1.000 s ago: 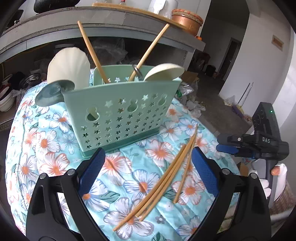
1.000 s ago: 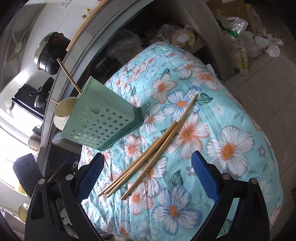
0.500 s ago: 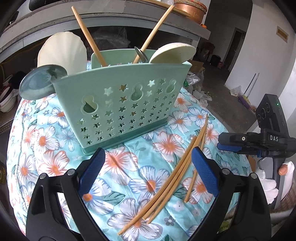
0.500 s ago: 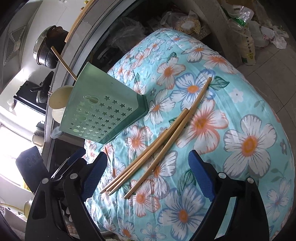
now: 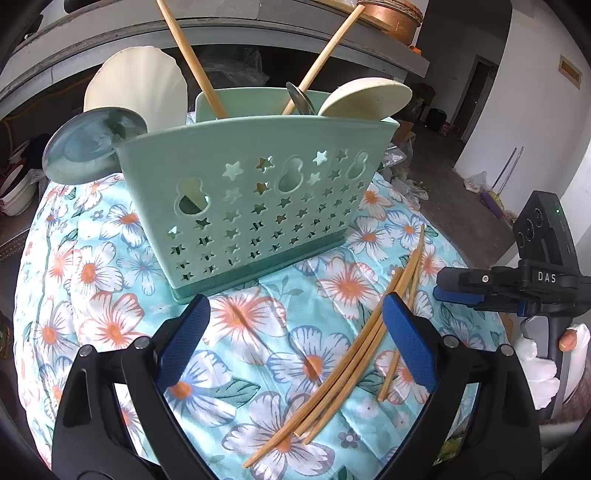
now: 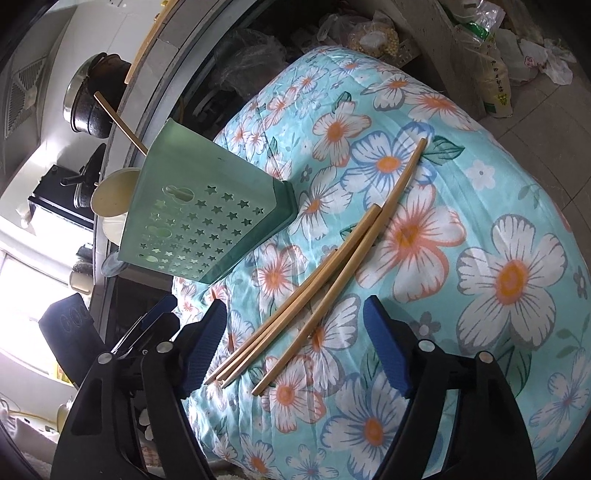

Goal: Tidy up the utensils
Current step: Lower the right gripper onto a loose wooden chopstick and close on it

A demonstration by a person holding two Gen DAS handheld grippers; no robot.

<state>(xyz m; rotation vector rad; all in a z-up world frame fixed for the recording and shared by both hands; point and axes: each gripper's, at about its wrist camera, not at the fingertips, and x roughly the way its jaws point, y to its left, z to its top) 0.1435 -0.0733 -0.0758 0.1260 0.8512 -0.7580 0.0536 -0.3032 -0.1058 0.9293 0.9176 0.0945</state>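
Note:
A pale green utensil holder (image 5: 258, 192) (image 6: 207, 221) with star holes stands on the flowered cloth (image 5: 92, 280). It holds two wooden sticks, cream spoons and a metal spoon. Several wooden chopsticks (image 5: 351, 362) (image 6: 314, 291) lie loose on the cloth to its right. My left gripper (image 5: 295, 317) is open in front of the holder, with nothing between its fingers. My right gripper (image 6: 295, 325) hangs low over the near ends of the chopsticks. Its jaws are closing, and the sticks lie between the pads untouched. In the left wrist view the right gripper (image 5: 472, 291) shows at the right edge.
A grey suction cup (image 5: 88, 147) sticks out from the holder's left side. A concrete shelf (image 5: 258, 26) with a copper pot (image 5: 391, 14) runs behind. A black pot (image 6: 92, 107) sits on the counter. Bags (image 6: 495, 77) lie on the floor beyond the cloth's rounded edge.
My right gripper's jaws have narrowed and it has come down closer over the chopsticks. In the left wrist view the holder looms larger and nearer.

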